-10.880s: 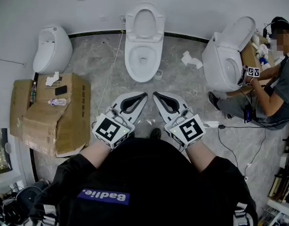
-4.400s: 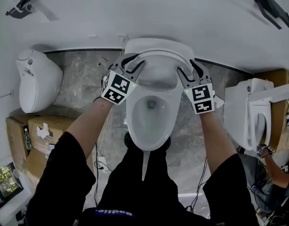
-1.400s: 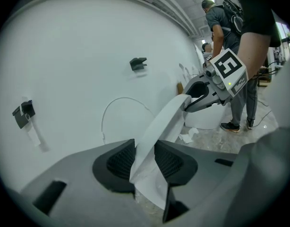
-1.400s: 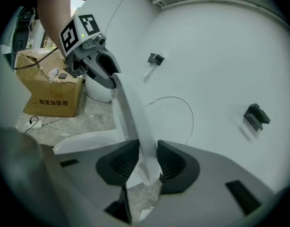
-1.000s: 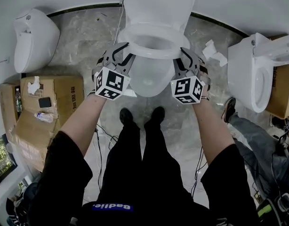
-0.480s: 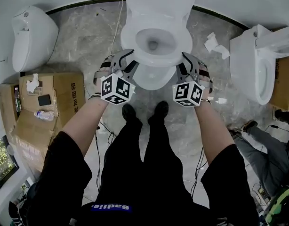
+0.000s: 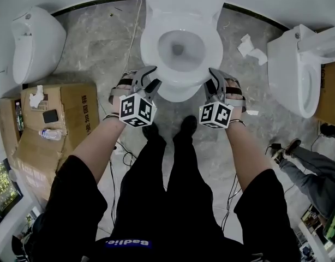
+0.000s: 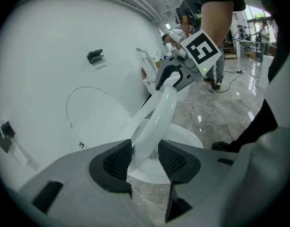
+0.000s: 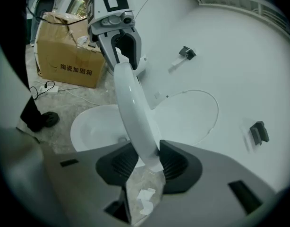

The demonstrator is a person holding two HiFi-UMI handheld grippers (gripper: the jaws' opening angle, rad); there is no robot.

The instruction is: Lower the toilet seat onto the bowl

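White seat (image 7: 181, 81) is nearly on the bowl (image 9: 88, 126) (last stretch, I'd say). The left gripper (image 8: 145, 159) has just been opening its jaws, the rim loose between them, while the right gripper (image 9: 146, 162) clamps it. Next, probably: settle it gently and release.

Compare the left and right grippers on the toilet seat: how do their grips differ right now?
The left gripper has just been opening its jaws, which stand loose around the rim of the toilet seat; the right gripper is clamped on that rim. The left gripper sits at the seat's front left, the right gripper at its front right. Both have the rim between their jaws.
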